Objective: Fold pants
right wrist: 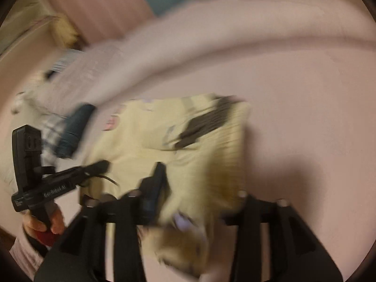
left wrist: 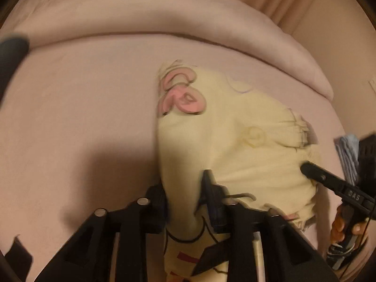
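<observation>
We are working on a bed [left wrist: 82, 94] covered in a pale pink sheet, with a thick roll of pink bedding [left wrist: 141, 18] lying across its far side. The pants [left wrist: 235, 141], pale yellow with a pink bow print [left wrist: 181, 94] and dark line drawings, lie bunched near the middle of the sheet, and their near end rises into both of our claws.

Our left claw [left wrist: 183, 188] is tilted down over the near left edge of the garment. Its fingers stand partly apart and a thick fold of yellow cloth fills the gap between them. The blur keeps us from telling whether the pads press on that fold or merely flank it.

From the right wrist, the pants [right wrist: 145, 141] spread away from us, with the ribbed waistband and a dark smeared print at the far right corner. Our right claw [right wrist: 202, 183] stands wider. Its left finger [right wrist: 155, 183] is clear, while cloth is heaped across the gap and over the other finger, so we cannot tell whether it is grasping.

Each camera sees the other tool at the frame's edge, with our left hand [right wrist: 44, 223] and right hand [left wrist: 345, 225] wrapped around the handles. A dark blue item [right wrist: 75, 129] and some checked cloth [right wrist: 51, 127] lie on the bed just beyond the left tool.
</observation>
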A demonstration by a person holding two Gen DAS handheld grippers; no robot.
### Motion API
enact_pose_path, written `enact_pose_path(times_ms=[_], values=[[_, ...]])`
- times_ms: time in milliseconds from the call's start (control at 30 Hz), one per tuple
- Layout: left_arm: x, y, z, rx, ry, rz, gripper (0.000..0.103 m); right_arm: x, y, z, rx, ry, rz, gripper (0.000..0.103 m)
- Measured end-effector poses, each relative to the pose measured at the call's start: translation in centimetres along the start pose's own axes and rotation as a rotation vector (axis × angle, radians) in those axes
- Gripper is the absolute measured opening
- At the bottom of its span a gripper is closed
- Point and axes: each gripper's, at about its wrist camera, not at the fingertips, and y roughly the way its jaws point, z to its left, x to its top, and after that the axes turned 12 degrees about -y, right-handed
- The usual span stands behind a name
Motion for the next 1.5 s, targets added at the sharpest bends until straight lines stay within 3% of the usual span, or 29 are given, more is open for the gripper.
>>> enact_pose_path(times_ms=[33,67,133,267,367,433,467,567,667,700,767,833,933,967,1033,1100,1233,1400,1500], values=[[0.0,-0.5,0.2,-0.011,-0.002,-0.014,0.032,-0.7,0.5,-0.9,-0.012,0.033,0.032,0.047],[-0.1,-1.0,0.0,0.011,0.016,-0.022,0.035,-1.5,-0.1,-1.9,0.037,0.065,0.004,0.048],[-0.1,-2.4,-0.6,0.081,0.084,-0.068,0.037,-2.3,-2.1,-3.1,0.054,0.096,-0.024,0.061],[0.0,-5.9,-0.7,0.174,0.154,-0.158,0.037,-2.6,-7.0,-5.2,-0.034,0.067,-0.089,0.062],[0.4,-8.1,-1.2,0.084,0.141,-0.19,0.037,-1.6,-8.6,-3.8,-0.051,-0.016,-0.112,0.062],[0.3,-8.0,-2.7,0.01,0.155,-0.17,0.037,-0.8,-8.5,-2.1,-0.052,-0.074,-0.126,0.059],[0.3,-7.3,-3.5,-0.009,0.168,-0.157,0.037,-0.3,-7.8,-0.9,-0.052,-0.112,-0.129,0.052],[-0.6,-5.3,-4.5,0.01,0.199,-0.107,0.037,1.0,-5.5,1.3,-0.05,-0.183,-0.11,0.031],[-1.9,-2.6,-3.2,0.087,0.196,-0.052,0.037,1.1,-2.6,2.6,-0.073,-0.237,-0.058,0.027],[-2.3,-1.2,-2.0,0.09,0.183,-0.019,0.037,0.8,-1.3,2.5,-0.104,-0.241,-0.017,0.028],[-2.6,-1.7,-1.7,0.065,0.182,-0.051,0.037,-0.3,1.1,1.2,-0.137,-0.221,0.067,0.028],[-2.2,-2.5,-2.0,0.078,0.165,-0.023,0.037,-0.5,0.9,0.9,-0.12,-0.213,0.039,0.029],[-1.7,-5.3,-3.2,0.099,0.133,-0.044,0.037,0.3,-0.9,1.2,-0.104,-0.177,0.063,0.034],[-1.8,-6.8,-3.5,0.115,0.129,-0.059,0.042,0.7,-2.1,1.9,-0.114,-0.184,0.06,0.036],[-2.4,-9.3,-3.7,0.134,0.126,-0.082,0.057,1.0,-4.5,3.5,-0.144,-0.199,0.056,0.049],[-3.0,-12.5,-4.5,0.149,0.132,-0.114,0.067,1.0,-6.9,4.8,-0.167,-0.204,0.049,0.069],[-3.8,-15.4,-6.4,0.161,0.136,-0.138,0.084,0.6,-11.4,8.0,-0.227,-0.246,0.032,0.076],[-4.4,-19.2,-8.6,0.183,0.122,-0.162,0.084,0.2,-16.3,10.9,-0.224,-0.265,0.0,0.096],[-4.7,-20.7,-9.7,0.213,0.144,-0.189,0.084,-0.1,-18.9,12.4,-0.26,-0.282,-0.022,0.1]])
